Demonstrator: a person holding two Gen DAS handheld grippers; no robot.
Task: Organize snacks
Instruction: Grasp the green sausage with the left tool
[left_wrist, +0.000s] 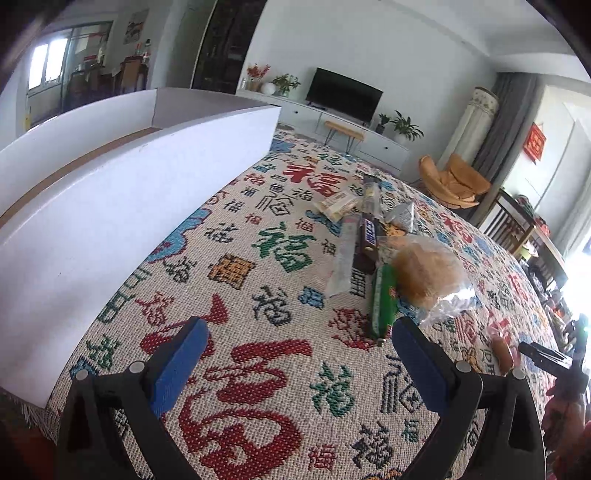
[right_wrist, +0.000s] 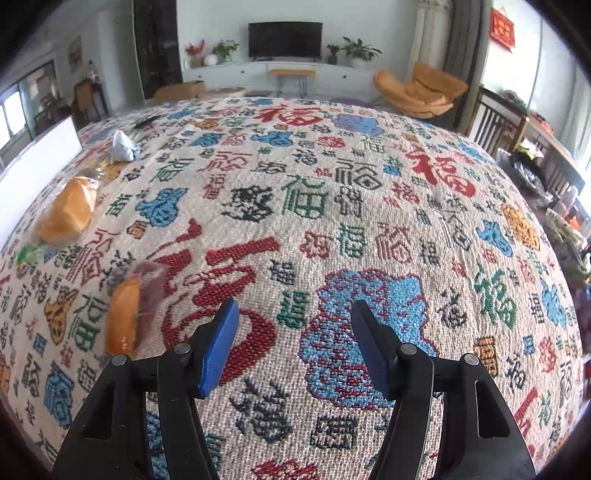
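Both left gripper and right gripper gape wide and empty over the surface; risk: right closing beside the sausage, knocking it away.

daylit living room, white walls, black tv on a low white cabinet, orange lounge chair

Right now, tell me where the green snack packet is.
In the left wrist view, the green snack packet lies on the patterned cloth, just ahead of the left hand-held gripper, against the bagged bread, below the brown chocolate bar.
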